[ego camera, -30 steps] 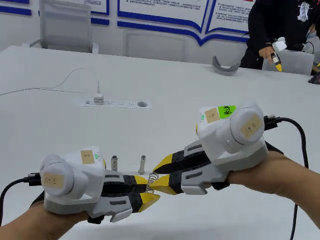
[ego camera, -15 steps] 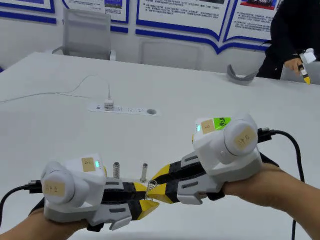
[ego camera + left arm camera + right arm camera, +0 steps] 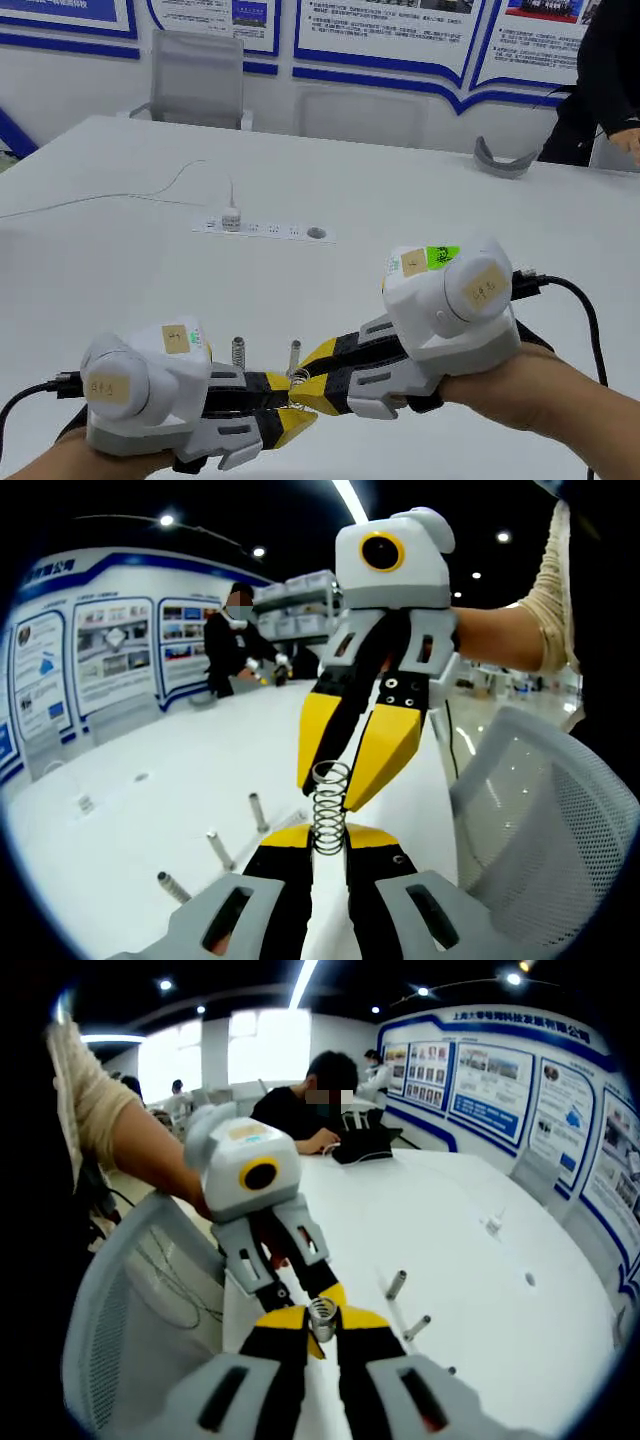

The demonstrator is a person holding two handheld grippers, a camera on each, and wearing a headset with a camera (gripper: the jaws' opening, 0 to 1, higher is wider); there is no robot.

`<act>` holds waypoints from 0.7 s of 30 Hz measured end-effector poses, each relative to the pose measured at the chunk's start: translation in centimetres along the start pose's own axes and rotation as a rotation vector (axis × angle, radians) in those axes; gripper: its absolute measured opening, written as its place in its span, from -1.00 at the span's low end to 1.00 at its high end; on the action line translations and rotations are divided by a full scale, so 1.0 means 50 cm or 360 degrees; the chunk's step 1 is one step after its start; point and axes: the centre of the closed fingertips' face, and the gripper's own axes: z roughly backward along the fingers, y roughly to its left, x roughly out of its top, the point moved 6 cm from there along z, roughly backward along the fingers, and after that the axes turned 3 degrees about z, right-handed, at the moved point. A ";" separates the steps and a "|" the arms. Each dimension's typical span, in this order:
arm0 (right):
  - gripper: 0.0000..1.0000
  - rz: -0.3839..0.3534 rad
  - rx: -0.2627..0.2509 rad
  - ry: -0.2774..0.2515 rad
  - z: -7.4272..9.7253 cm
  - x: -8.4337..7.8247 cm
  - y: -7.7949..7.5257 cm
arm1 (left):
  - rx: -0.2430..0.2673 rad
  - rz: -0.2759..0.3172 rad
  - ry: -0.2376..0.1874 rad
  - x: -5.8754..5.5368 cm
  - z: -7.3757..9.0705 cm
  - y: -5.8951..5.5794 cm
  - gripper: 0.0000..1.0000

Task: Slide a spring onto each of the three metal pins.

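Spring (image 3: 328, 810) is up off the bench (image 3: 400, 200) beside the pins (image 3: 294, 352), left hand-held gripper (image 3: 330, 838) and right hand-held gripper (image 3: 332, 792) both pinching it, seemingly re-gripping to line it up.

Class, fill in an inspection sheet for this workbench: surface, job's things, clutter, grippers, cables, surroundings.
Surface: white table with a built-in power strip.
Job's things: three metal pins stand upright; in the head view one pin looks wrapped by a spring, its neighbour bare; a loose spring sits between the grippers.
Clutter: grey curved object at the far edge.
Grippers: left gripper and right gripper meet tip to tip, both shut on the loose spring.
Cables: black cable from each gripper; white cable plugged into the strip.
Surroundings: grey chair, wall posters, a person in dark clothes.
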 end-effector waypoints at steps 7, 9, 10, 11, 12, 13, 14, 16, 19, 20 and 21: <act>-0.77 -0.0025 -0.0002 -0.0042 -0.005 0.012 -0.026 | 0.0068 0.0048 -0.0018 -0.002 0.012 0.023 -0.70; -0.77 -0.0030 -0.0012 -0.0051 -0.005 0.014 -0.031 | 0.0080 0.0055 -0.0017 -0.004 0.016 0.027 -0.67; -0.77 -0.0030 -0.0024 -0.0054 -0.005 0.015 -0.036 | 0.0091 0.0060 -0.0014 -0.006 0.020 0.030 -0.66; -0.77 -0.0031 -0.0035 -0.0055 -0.004 0.016 -0.041 | 0.0097 0.0065 -0.0014 -0.008 0.022 0.031 -0.65; -0.77 -0.0039 -0.0060 -0.0059 -0.002 0.017 -0.050 | 0.0104 0.0073 -0.0016 -0.009 0.027 0.034 -0.64; -0.77 -0.0044 -0.0078 -0.0061 -0.001 0.018 -0.057 | 0.0111 0.0077 -0.0016 -0.010 0.030 0.035 -0.63; -0.77 -0.0054 -0.0095 -0.0061 0.000 0.018 -0.064 | 0.0117 0.0081 -0.0016 -0.011 0.033 0.036 -0.62; -0.77 -0.0073 -0.0148 -0.0071 0.002 0.018 -0.082 | 0.0131 0.0090 -0.0021 -0.012 0.041 0.038 -0.60; -0.77 -0.0103 -0.0210 -0.0094 0.002 0.016 -0.102 | 0.0150 0.0100 -0.0028 -0.014 0.050 0.039 -0.58; -0.77 -0.0117 -0.0231 -0.0092 0.000 0.013 -0.110 | 0.0157 0.0105 -0.0026 -0.015 0.053 0.036 -0.57; -0.77 -0.0123 -0.0248 -0.0094 -0.002 0.011 -0.115 | 0.0160 0.0108 -0.0026 -0.016 0.055 0.035 -0.56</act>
